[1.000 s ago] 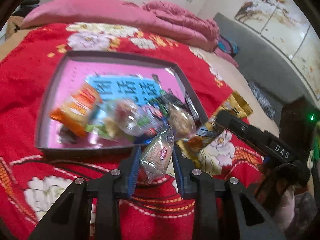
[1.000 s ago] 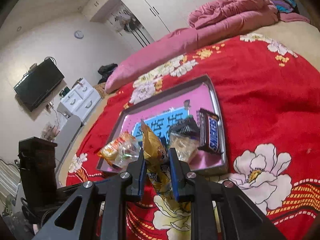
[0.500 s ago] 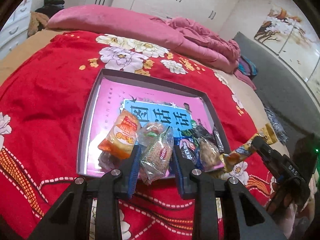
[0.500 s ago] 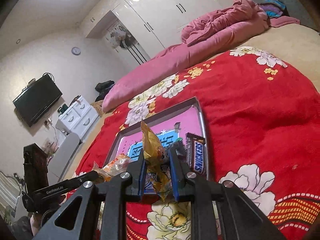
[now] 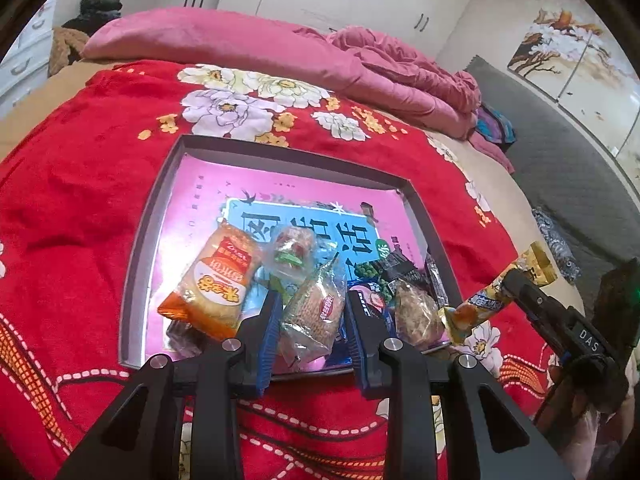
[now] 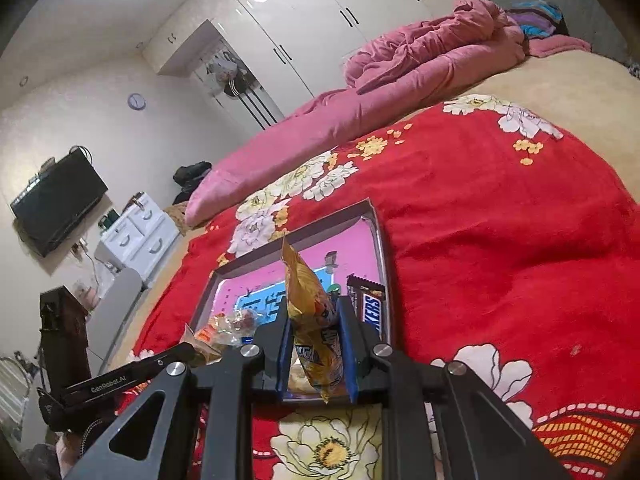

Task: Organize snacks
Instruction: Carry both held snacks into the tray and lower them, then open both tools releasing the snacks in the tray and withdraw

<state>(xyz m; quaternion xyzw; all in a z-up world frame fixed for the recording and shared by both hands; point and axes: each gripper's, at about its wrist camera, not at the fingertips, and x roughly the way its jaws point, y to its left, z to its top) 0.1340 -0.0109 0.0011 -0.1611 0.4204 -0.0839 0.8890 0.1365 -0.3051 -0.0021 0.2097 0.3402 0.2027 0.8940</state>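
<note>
My left gripper is shut on a clear-wrapped brown cracker packet, held above the near edge of a grey tray with a pink printed floor. The tray holds an orange snack bag, a clear candy packet and several dark wrappers. My right gripper is shut on a yellow snack packet, held upright over the tray's near right corner; the packet also shows in the left wrist view. A Snickers bar lies along the tray's right side.
The tray sits on a red floral blanket over a bed. A pink quilt is piled at the far end. White wardrobes, a wall TV and a white dresser stand beyond the bed.
Both grippers have risen and drawn back with their packets, and now sit over the tray's near edge. The tray looks farther below.
</note>
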